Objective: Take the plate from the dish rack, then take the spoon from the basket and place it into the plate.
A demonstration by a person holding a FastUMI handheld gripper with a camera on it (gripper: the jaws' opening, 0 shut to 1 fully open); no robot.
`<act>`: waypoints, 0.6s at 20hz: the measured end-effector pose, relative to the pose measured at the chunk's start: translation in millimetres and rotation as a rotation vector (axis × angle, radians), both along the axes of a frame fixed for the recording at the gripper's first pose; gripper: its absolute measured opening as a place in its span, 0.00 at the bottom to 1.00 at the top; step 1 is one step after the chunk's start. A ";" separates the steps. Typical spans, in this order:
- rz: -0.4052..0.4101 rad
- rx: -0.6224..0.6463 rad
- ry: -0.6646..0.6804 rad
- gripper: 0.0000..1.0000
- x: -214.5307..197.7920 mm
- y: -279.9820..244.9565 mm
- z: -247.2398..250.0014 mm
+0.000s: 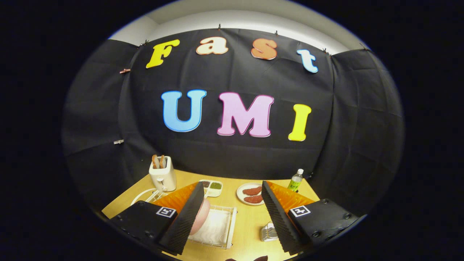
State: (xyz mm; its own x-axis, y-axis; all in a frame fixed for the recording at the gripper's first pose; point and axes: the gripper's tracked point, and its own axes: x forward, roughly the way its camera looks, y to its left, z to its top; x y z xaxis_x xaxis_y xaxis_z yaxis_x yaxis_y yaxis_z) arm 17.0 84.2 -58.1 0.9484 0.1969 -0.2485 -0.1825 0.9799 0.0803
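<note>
My gripper [232,217] is open above the wooden table [250,221], its two black ribbed fingers [185,221] spread wide with nothing between them. A pink plate [201,214] stands on edge in the white wire dish rack [217,228], right beside the inner face of the left finger. A small clear basket [267,232] sits on the table close to the inner side of the right finger; the spoon in it I cannot make out.
A white toaster [162,175] with bread slices stands at the back left. Beyond the fingers lie a white sectioned tray [212,187] and a white plate [246,194] with reddish pieces. A green-labelled bottle [295,181] stands at the back right.
</note>
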 end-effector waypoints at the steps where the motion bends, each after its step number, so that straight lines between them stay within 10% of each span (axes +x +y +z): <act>1: 0.014 -0.002 0.042 0.98 4.5 7.7 -12.2; 12: 0.020 -0.036 0.440 0.86 38.3 80.2 -135.4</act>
